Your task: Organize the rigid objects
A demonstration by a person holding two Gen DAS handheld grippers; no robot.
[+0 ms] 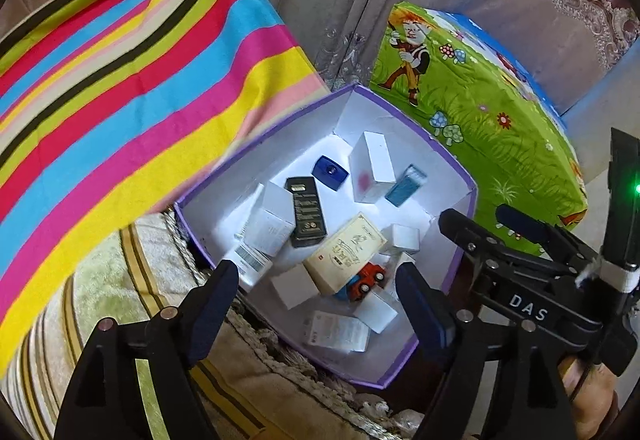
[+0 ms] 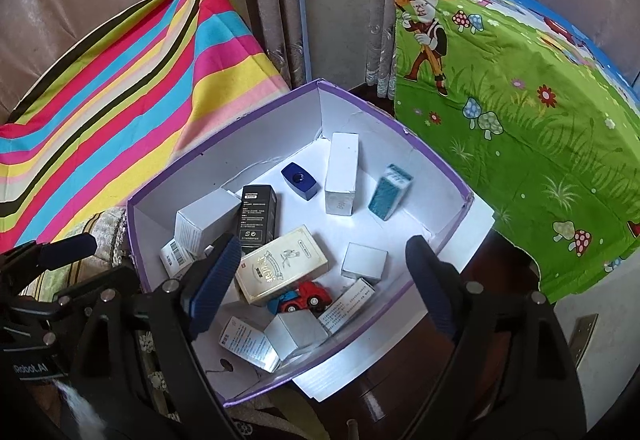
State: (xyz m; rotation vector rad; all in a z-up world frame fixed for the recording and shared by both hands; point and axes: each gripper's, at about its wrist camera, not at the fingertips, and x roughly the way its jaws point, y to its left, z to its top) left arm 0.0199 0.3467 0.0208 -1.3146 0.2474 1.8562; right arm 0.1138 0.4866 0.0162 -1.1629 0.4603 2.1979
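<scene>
Both tools hang wide and empty over the purple box (image 2: pixel 436 176); we judge the right tool (image 2: pixel 320 284) nearer the cream carton (image 2: pixel 280 264), lying slantwise just above the red toy truck (image 2: pixel 308 296).

Right gripper (image 2: pixel 320 280) hangs over the purple-rimmed cardboard box (image 2: pixel 424 144), jaws wide apart, nothing between them. In the box: cream carton (image 2: pixel 284 264) at centre, red toy truck (image 2: pixel 306 296) touching its near edge; black carton (image 2: pixel 258 212) just beyond it; blue sharpener (image 2: pixel 299 175), upright white carton (image 2: pixel 341 173) and teal carton (image 2: pixel 390 192) toward the far corner. Left gripper (image 2: pixel 68 246) shows at the box's left edge, state unclear.
</scene>
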